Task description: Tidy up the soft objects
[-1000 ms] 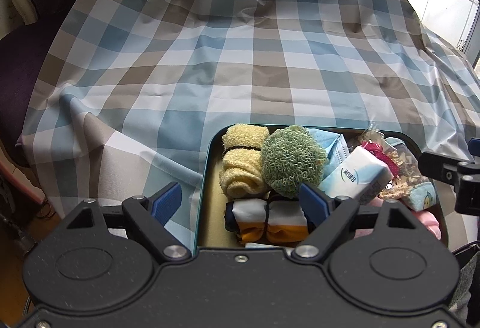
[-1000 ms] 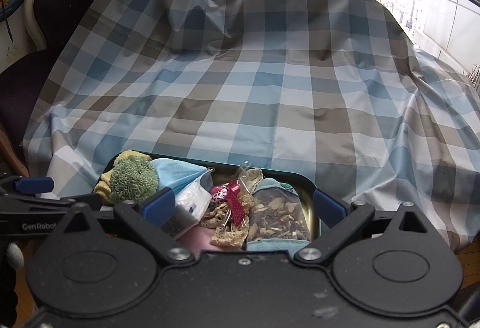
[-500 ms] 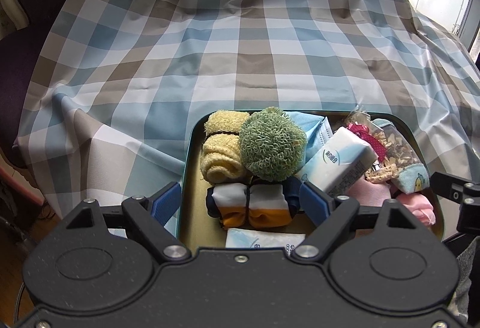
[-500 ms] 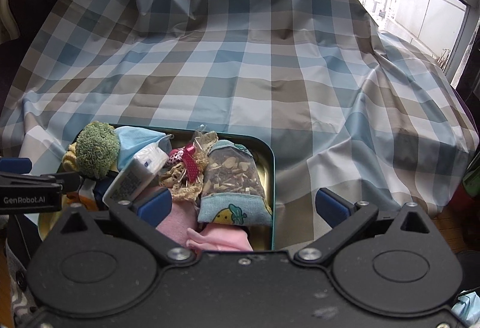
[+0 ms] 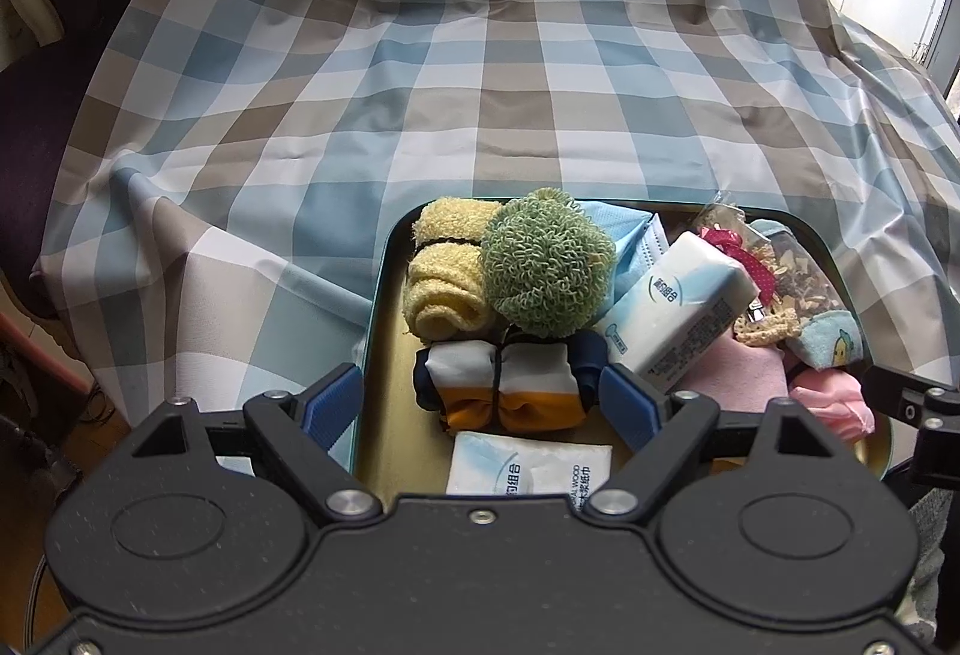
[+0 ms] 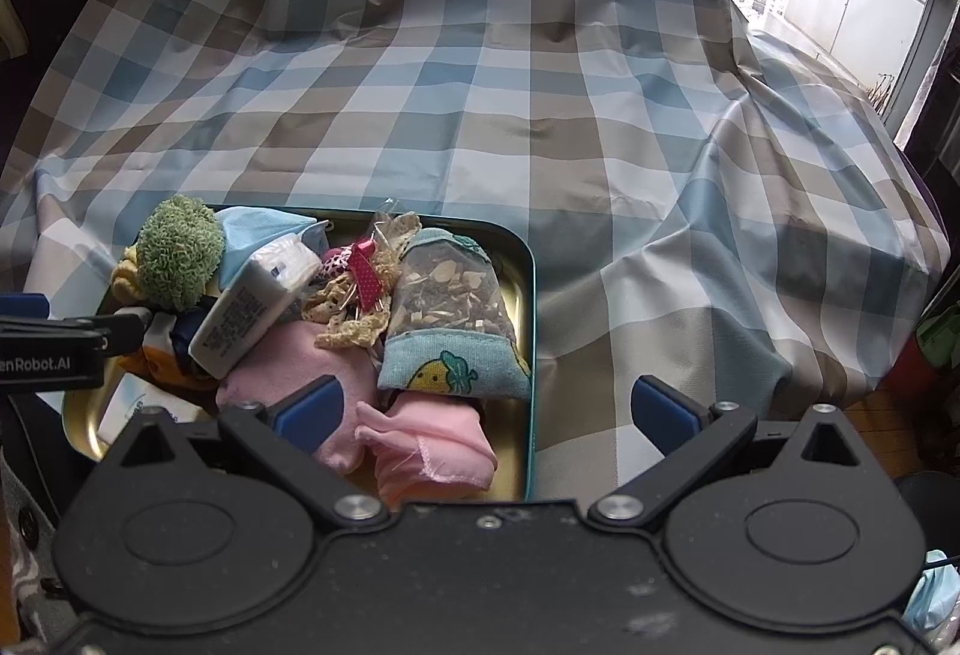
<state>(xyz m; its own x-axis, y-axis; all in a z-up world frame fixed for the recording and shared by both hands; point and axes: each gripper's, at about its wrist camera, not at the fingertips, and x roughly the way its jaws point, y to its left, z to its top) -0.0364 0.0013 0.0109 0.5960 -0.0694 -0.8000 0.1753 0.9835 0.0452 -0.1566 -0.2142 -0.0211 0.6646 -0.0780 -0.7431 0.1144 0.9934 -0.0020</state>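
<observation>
Both sets of jaws stand apart, empty. The tray (image 5: 375,319) has slid nearer under them, baring my tissue pack (image 5: 528,469). Soft things lie inside together.

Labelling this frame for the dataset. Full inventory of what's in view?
tray: 1, teal rim, gold inside, near edge of the cloth
checked cloth: 1, blue, brown and white, under the tray
scrubber ball: 1, green, far left part of tray
rolled towel: 1, yellow, far left corner, against the ball
face mask: 1, light blue, behind the ball
tissue packs: 2, white and blue; one tilted mid-tray, one flat at near edge
folded bundle: 1, white, orange and navy, tied with a dark band
sachet: 1, mesh with dried bits, right side
pink cloths: pink, near right corner, count unclear
left gripper: open, over the bundle
right gripper: open, over tray's right edge
</observation>
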